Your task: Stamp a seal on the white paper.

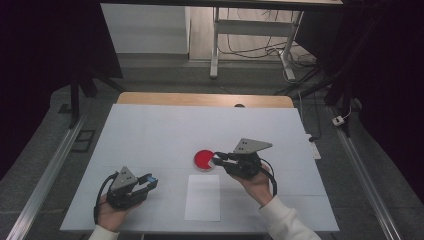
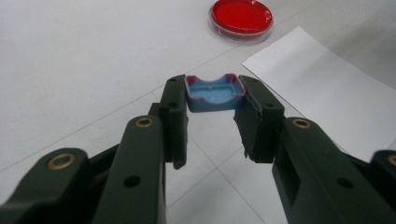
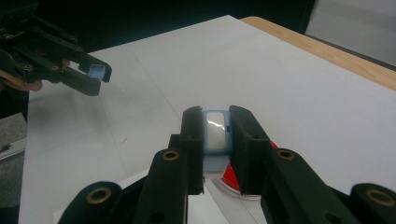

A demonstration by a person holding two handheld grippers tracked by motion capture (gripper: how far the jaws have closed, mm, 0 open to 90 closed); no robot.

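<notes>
We see the left gripper [image 2: 212, 95] clamping a small blue tray piece [image 2: 214, 92] with red-smeared edges at the near left, while the right gripper [image 3: 216, 128] grips a pale blue block [image 3: 215, 131] over the red dish [image 1: 203, 160] at the table's centre.

No readable text, label, brand, number or sign appears anywhere: the white sheet of paper [image 1: 202, 197] at lower centre of the worktop [image 1: 150, 135] is blank.
</notes>
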